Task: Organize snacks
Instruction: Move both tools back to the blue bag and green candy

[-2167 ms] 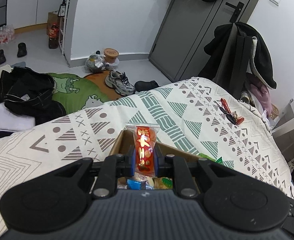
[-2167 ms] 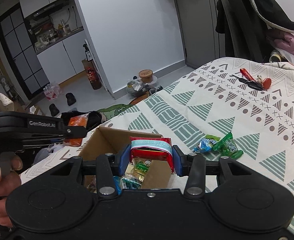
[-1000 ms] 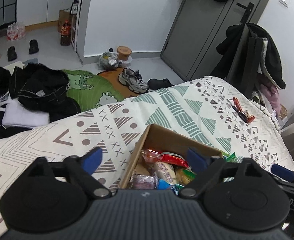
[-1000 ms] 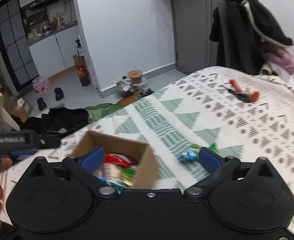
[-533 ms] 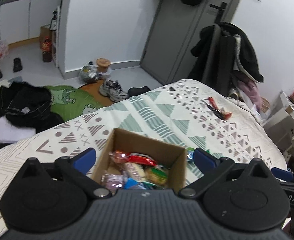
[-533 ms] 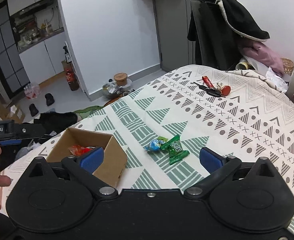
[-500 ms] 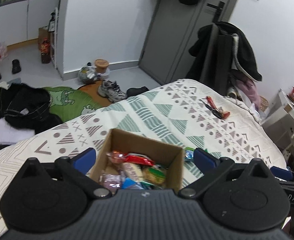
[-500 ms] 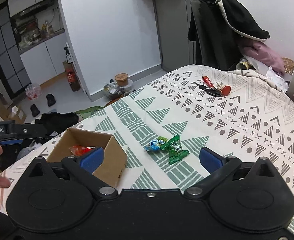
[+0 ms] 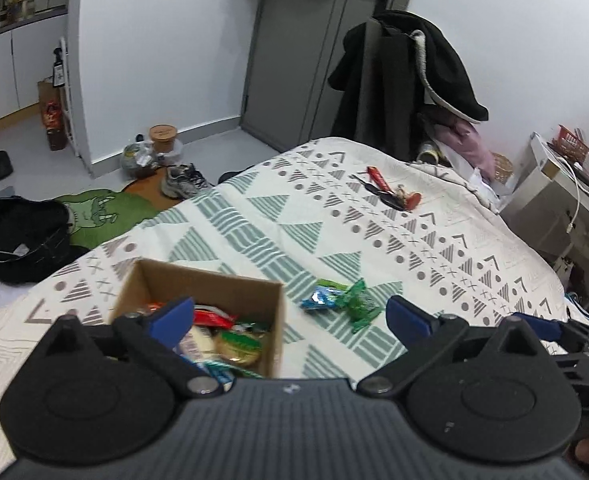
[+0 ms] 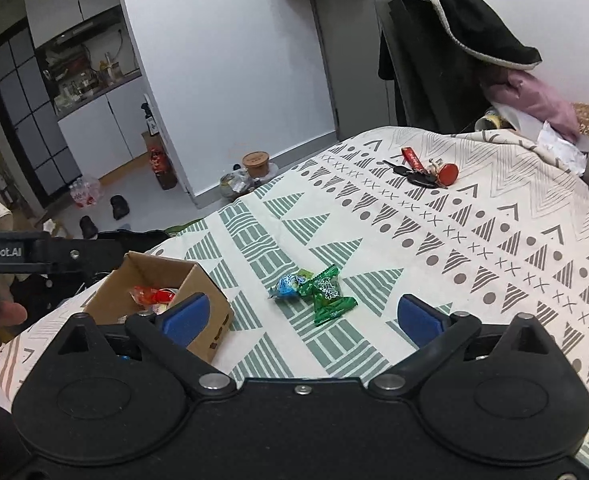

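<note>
Holding both tools above the bed [image 10: 474,248], you have the left gripper [image 9: 290,316] and right gripper [image 10: 302,316] spread wide, each empty. One cardboard box [image 10: 202,280] near the bed's left edge holds several snacks. Just right of it lie two loose packets: one blue candy [image 10: 288,285] touching one green packet [image 10: 328,294]. One bunch of keys [image 10: 422,174] lies far off.

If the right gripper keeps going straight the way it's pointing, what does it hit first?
Most likely the green snack packet lying on the bedspread; it sits roughly centred ahead of the open right gripper, with the blue candy just left of it. Depth is uncertain.
</note>
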`<state>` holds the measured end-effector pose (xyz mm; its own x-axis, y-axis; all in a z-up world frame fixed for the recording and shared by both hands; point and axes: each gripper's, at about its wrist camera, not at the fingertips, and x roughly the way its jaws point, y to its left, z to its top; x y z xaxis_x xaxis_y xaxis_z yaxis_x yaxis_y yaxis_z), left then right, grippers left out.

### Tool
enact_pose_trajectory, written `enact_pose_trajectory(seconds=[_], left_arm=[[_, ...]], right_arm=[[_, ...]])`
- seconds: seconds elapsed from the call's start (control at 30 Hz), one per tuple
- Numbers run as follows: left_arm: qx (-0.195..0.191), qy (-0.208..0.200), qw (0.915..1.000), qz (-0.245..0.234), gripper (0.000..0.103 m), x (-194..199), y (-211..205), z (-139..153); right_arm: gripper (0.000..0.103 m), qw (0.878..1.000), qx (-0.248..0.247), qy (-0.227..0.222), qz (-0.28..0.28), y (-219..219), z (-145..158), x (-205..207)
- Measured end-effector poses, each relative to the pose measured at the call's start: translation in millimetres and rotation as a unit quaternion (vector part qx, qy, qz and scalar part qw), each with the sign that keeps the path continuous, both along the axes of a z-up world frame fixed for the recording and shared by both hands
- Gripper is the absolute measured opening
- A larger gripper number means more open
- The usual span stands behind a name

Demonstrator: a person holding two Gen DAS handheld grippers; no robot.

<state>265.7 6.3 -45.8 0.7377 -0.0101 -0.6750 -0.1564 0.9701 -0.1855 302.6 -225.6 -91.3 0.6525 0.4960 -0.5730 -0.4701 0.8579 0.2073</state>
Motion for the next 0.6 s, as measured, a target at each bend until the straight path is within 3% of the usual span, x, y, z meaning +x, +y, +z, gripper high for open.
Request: enact_pose_trajectory(seconds=[0.17, 0.6], left_arm=[[0.01, 0.004, 0.9999, -0.011, 0.093, 14.0, -20.6, -8.7], [0.021, 0.034, 0.9988, -0.027, 0.064, 62.8, -53.1, -48.0]], right_arm=[[0.089, 1.0, 0.014, 0.013, 0.01, -11.3, -13.3, 13.8], [0.079, 0.998, 0.026, 0.04, 0.042, -20.2, -49.8, 58.2]])
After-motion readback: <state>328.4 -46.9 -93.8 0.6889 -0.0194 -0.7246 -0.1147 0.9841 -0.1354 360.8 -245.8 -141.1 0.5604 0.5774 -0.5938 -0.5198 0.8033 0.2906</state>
